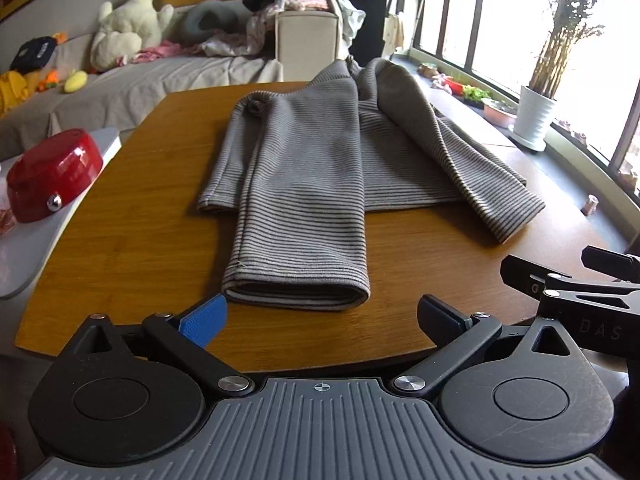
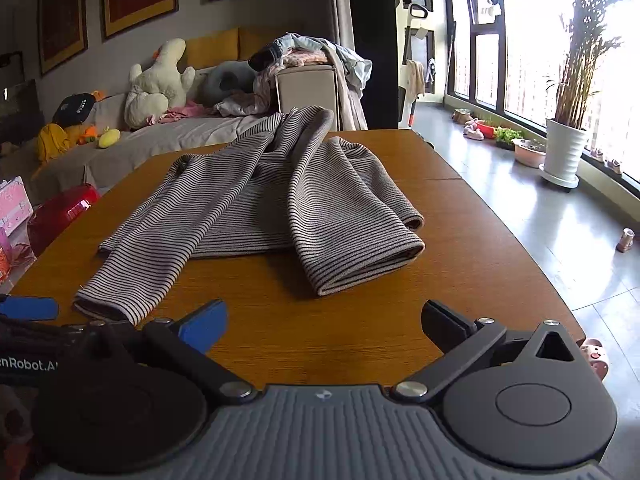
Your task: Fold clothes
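A striped sweater (image 1: pixel 304 168) lies mid-worktop (image 1: pixel 120 240), both sleeves folded over its body, cuffs toward the near edge. The left claw (image 1: pixel 320 316) hovers spread and empty by the near edge (just short of one cuff); the right claw (image 2: pixel 324 320) is likewise spread, holding nothing

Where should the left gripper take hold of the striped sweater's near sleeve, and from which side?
Probably at the cuff of the striped sweater. That sleeve end lies flat on the wooden table, pointing at the open left gripper, with its doubled edge facing it. Coming in low from the near table edge, one finger could slide under the cuff.
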Motion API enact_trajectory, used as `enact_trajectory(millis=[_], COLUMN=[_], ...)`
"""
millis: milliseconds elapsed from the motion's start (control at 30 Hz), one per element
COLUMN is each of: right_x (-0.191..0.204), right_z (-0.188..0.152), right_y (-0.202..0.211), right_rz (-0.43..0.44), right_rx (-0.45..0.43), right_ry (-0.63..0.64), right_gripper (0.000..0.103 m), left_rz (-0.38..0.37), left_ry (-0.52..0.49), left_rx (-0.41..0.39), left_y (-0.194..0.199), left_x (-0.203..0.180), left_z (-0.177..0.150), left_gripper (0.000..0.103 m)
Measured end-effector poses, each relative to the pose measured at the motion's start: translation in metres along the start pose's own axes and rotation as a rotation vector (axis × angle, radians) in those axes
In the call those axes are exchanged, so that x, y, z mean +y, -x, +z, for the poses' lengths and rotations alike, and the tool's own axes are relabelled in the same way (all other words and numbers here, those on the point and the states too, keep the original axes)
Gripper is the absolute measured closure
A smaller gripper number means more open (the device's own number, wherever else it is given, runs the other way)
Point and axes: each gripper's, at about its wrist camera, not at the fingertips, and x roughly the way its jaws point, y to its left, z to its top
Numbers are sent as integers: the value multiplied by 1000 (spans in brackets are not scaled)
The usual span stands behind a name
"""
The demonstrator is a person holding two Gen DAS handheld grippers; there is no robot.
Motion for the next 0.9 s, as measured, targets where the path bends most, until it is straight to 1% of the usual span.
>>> enact_trajectory(millis=[100,167,400,733,900], right_x=[3,-3,2,2,4], right_z=[-1,-1,0,-2,-4], right_y=[1,2,5,6,2], right_rz=[10,14,-2,-2,-5], right_rx=[-11,-3,8,15,35], right_ry=[-3,-29,-10,-2,14], right_gripper=[0,0,0,0,0], left_rz=[0,0,11,6,10], left_ry=[5,9,17,33,44], left_rx=[8,14,27,46,46], left_y=[1,2,-2,-6,-5], left_x=[1,1,-1,3,4], left_z=[-1,-2,-2,-7,-6], left_gripper=[0,0,0,0,0])
